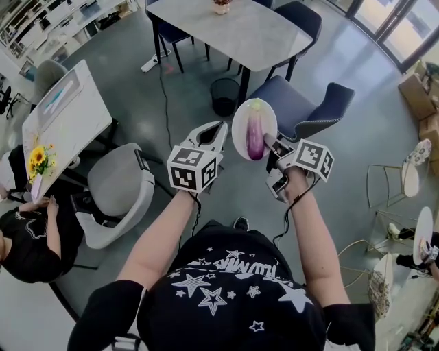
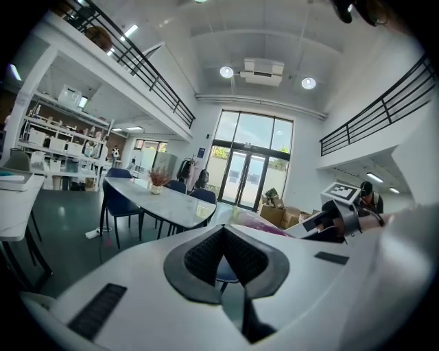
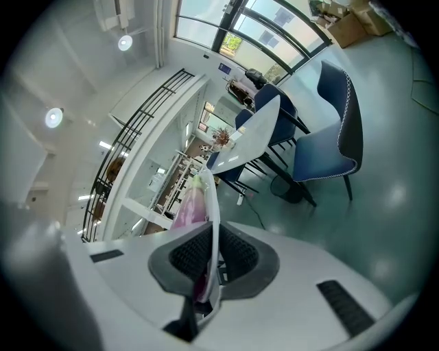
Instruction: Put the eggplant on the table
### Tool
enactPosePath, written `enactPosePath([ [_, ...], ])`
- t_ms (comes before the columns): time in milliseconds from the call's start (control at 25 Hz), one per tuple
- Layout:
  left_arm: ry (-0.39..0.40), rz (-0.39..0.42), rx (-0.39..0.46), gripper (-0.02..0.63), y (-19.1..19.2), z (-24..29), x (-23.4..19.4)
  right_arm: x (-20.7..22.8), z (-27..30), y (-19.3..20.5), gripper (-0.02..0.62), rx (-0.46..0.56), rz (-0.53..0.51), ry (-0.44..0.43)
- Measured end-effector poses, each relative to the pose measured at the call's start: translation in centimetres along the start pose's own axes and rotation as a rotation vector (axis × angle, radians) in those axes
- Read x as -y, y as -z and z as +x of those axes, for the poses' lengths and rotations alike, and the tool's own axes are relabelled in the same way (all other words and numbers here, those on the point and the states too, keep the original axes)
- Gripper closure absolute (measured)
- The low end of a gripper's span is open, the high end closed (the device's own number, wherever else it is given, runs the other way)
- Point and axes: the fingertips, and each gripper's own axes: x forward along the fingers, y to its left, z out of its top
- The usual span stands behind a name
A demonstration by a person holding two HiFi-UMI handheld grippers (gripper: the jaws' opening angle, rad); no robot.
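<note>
A purple eggplant lies on a white oval plate held in the air above the floor, short of the long white table. My right gripper is shut on the plate's near right rim. In the right gripper view the plate rim stands edge-on between the pads, with the eggplant on its left side. My left gripper hovers just left of the plate, shut with nothing in it. Over the left gripper I see the table and, to the right, the eggplant.
Blue chairs ring the table, and a black bin stands on the floor beside it. At the left are a grey chair, a white desk with yellow flowers, and a seated person. A small plant pot stands on the table.
</note>
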Motion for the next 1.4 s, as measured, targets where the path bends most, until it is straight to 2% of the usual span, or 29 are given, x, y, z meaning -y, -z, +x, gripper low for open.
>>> enactPosePath([
  [360, 0.035, -0.005, -0.009, 0.598, 0.1, -1.0, -1.4, -0.7, 0.1, 0.9, 0.572, 0.040, 0.025, 0.014],
  [560, 0.017, -0.010, 0.007, 0.598, -0.1, -0.9, -2.5, -0.4, 0.4, -0.3, 0.572, 0.062, 0.017, 0.020],
  [720, 0.008, 0.005, 0.000, 0.598, -0.3, 0.0, -3.3, -0.2, 1.2, -2.0, 0.572, 0.063, 0.019, 0.009],
  [1000, -0.017, -0.004, 0.000, 0.598, -0.8, 3.7, -5.1, 2.7, 3.8, -4.4, 0.572, 0.048, 0.070, 0.006],
  [1400, -0.044, -0.008, -0.008, 0.598, -3.4, 11.8, -8.6, 4.7, 10.1, -12.5, 0.572, 0.022, 0.080, -0.010],
])
